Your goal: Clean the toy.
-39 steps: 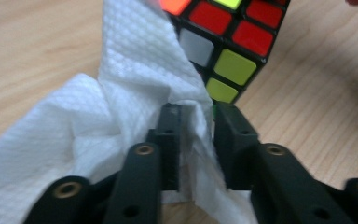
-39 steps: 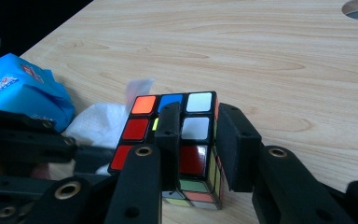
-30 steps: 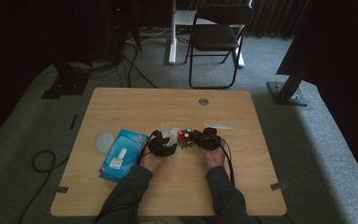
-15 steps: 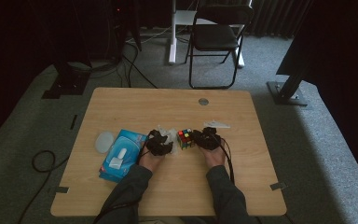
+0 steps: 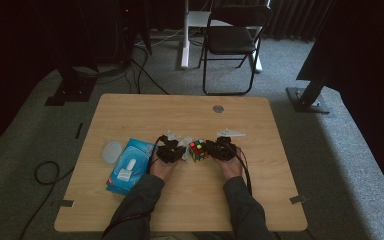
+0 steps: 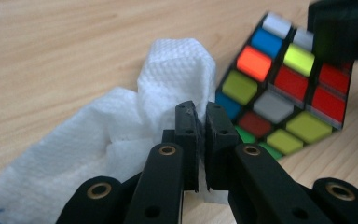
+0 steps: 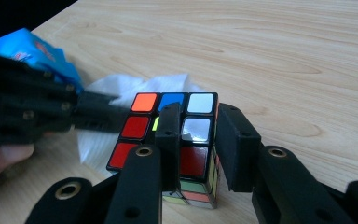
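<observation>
A scrambled colour cube [image 5: 198, 150] stands on the wooden table [image 5: 180, 115], between my two grippers. My right gripper [image 5: 210, 149] is shut on the cube [image 7: 168, 119], one jaw on its top face and the other on its right side [image 7: 198, 126]. My left gripper [image 5: 181, 152] is shut on a crumpled white tissue [image 6: 121, 126], pinched between its fingertips [image 6: 201, 116]. The tissue lies against the cube [image 6: 284, 93] on its left side. A jaw of the right gripper covers the cube's top right corner in the left gripper view.
A blue tissue pack [image 5: 130, 165] lies left of my left hand, with a pale round lid [image 5: 112, 151] beside it. A small round grommet [image 5: 218, 108] sits near the table's far edge. A folding chair [image 5: 232, 40] stands on the floor behind.
My left gripper with the tissue has shifted slightly closer to the cube, and less of the tissue shows from above. The cube and right gripper have hardly moved.
</observation>
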`<control>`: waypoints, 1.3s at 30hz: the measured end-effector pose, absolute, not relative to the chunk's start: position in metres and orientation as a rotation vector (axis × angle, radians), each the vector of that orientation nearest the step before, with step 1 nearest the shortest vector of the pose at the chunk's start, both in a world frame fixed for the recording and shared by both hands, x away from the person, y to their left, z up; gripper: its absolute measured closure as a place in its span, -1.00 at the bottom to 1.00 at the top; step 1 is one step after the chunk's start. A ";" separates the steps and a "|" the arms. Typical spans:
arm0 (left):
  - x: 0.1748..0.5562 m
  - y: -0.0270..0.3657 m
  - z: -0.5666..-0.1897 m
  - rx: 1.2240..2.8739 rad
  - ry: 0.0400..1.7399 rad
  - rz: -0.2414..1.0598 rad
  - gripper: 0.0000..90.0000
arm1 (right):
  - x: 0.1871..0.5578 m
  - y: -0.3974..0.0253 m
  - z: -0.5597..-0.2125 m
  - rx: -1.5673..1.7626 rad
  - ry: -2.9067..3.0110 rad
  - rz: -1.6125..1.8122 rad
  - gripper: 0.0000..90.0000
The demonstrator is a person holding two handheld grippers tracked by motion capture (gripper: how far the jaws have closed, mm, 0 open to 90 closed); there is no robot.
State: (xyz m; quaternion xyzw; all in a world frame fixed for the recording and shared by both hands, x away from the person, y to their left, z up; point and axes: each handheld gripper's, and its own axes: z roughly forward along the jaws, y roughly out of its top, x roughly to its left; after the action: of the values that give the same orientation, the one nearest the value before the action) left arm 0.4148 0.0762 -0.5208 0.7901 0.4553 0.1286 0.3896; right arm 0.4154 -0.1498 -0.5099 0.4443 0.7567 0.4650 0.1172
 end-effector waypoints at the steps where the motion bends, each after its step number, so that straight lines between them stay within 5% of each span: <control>1: 0.415 0.076 -0.519 2.000 1.155 0.324 0.92 | 0.415 -0.150 -0.510 1.290 2.222 1.359 0.58; 39: 0.392 0.062 -0.517 1.988 0.953 0.181 0.91 | 0.423 -0.146 -0.507 1.402 2.135 1.287 0.47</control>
State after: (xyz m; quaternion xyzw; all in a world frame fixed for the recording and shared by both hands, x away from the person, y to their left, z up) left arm 0.3922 0.0615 -0.5167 0.8033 0.3851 0.0730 0.4483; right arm 0.4234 -0.1460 -0.5066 0.4853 0.7391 0.4456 0.1405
